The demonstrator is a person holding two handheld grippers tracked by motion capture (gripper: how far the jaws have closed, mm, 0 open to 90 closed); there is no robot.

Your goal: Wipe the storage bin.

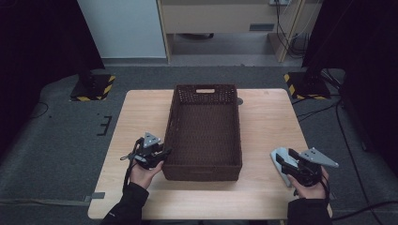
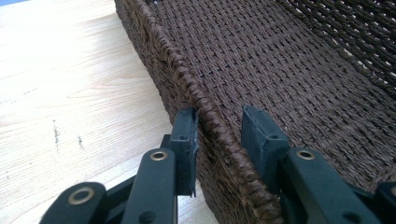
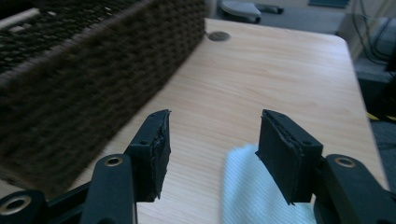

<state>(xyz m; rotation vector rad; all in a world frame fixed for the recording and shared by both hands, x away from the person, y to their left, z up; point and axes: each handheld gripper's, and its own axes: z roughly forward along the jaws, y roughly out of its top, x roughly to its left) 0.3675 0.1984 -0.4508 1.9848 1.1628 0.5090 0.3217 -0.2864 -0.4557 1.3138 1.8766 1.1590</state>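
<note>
Dark brown woven wicker basket: light, stiff; best taken at rim. Left gripper jaws clenched on rim; right gripper jaws released above pale folded cloth.

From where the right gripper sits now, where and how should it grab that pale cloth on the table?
Take the cloth at its near edge, coming straight down from above. It lies flat on the table just below the open right gripper, so there is no raised part to pinch from the side; a top-down pinch should bunch up a fold. The basket stands well clear to its left.
</note>
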